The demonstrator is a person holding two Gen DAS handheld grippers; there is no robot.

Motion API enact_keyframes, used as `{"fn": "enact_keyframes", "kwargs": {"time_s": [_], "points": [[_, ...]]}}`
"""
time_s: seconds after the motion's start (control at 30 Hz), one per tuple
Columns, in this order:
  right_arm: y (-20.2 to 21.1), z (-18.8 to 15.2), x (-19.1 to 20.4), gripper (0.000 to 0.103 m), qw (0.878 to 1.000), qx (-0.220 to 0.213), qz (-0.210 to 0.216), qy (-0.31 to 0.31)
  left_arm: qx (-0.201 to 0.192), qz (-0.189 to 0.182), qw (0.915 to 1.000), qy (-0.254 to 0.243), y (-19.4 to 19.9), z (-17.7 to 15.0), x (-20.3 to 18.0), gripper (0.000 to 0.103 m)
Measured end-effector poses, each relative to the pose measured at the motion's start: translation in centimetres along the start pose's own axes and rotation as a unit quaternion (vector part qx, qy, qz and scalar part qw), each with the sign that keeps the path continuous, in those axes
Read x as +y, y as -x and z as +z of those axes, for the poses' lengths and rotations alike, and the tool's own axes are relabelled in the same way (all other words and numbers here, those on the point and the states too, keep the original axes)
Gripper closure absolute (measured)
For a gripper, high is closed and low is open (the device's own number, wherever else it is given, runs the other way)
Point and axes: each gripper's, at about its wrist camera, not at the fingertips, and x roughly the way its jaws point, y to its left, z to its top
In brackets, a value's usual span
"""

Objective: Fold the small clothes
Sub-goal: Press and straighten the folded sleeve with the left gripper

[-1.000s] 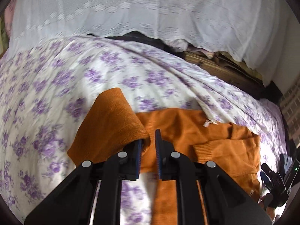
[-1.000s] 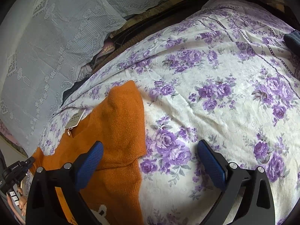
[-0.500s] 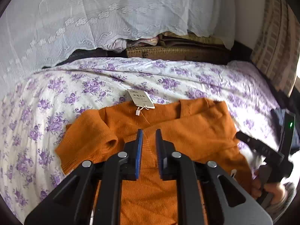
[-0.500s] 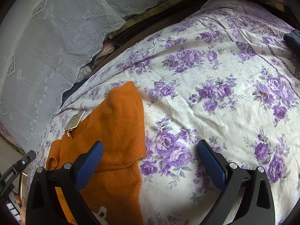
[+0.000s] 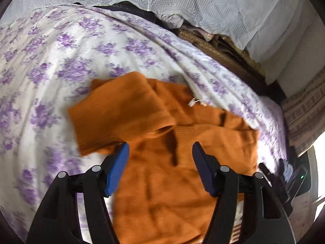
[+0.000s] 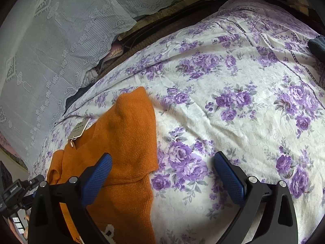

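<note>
An orange knit sweater (image 5: 162, 162) lies on the purple-flowered bedsheet (image 5: 61, 57), with one sleeve (image 5: 121, 111) folded in over its body and a paper tag (image 5: 195, 101) at the neck. My left gripper (image 5: 160, 154) is open and empty, just above the sweater's middle. In the right wrist view the sweater (image 6: 121, 152) lies at the lower left, its other sleeve folded in, the tag (image 6: 79, 128) at its neck. My right gripper (image 6: 162, 174) is wide open and empty over the sweater's right edge and the sheet (image 6: 243, 101).
A white lace cover (image 5: 182, 0) drapes over furniture behind the bed, also seen in the right wrist view (image 6: 50, 50). A dark cloth (image 6: 316, 44) lies at the far right of the bed. The other gripper shows at each view's edge (image 5: 284, 179).
My left gripper has let go of the sleeve, opened wide and drawn back; the sleeve now lies folded on the sweater. The right gripper has stayed open and barely moved.
</note>
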Motion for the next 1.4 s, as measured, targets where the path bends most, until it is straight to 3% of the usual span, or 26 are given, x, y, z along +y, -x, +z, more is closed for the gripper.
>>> {"fn": "enact_keyframes", "kwargs": {"time_s": [0.1,0.2,0.3,0.43,0.53,0.63,0.73,0.83,1.03,1.3,1.4], "points": [[0.0,0.0,0.0,0.003,1.0,0.001,-0.002,0.001,-0.022,0.011,0.9994,-0.023,0.0,0.0,-2.3,0.041],[-0.1,0.0,0.0,0.003,1.0,0.001,-0.005,0.003,-0.027,0.017,0.9995,-0.003,-0.9,0.5,-3.5,0.041],[-0.1,0.0,0.1,0.003,1.0,0.001,-0.005,0.004,-0.018,0.025,0.999,0.032,-1.9,0.9,-3.0,0.041],[-0.2,0.0,0.2,0.003,1.0,0.002,-0.009,0.006,-0.007,-0.001,0.998,0.062,-1.9,-0.1,-2.3,0.041],[-0.2,0.0,0.2,0.003,1.0,0.003,-0.012,0.01,-0.028,0.018,0.9983,0.048,-1.6,0.2,-2.9,0.04],[-0.2,0.0,0.3,0.003,1.0,0.003,-0.012,0.01,-0.046,0.029,0.9962,0.069,-1.8,1.1,-2.3,0.04],[-0.3,0.0,0.3,0.003,1.0,0.004,-0.013,0.012,-0.029,0.033,0.9956,0.082,-3.0,1.9,-1.6,0.04],[-0.3,0.0,0.3,0.003,1.0,0.004,-0.013,0.012,0.001,0.001,0.9925,0.122,-3.8,0.9,-0.3,0.04],[-0.2,0.0,0.2,0.003,1.0,0.004,-0.015,0.014,-0.012,-0.027,0.9933,0.112,-2.8,-0.2,-0.9,0.04],[-0.3,0.0,0.3,0.003,1.0,0.005,-0.016,0.015,-0.023,-0.009,0.9902,0.137,-3.9,1.2,0.3,0.041],[-0.3,0.0,0.3,0.003,1.0,0.005,-0.016,0.015,-0.021,0.004,0.9879,0.153,-4.5,2.1,1.2,0.061]]}}
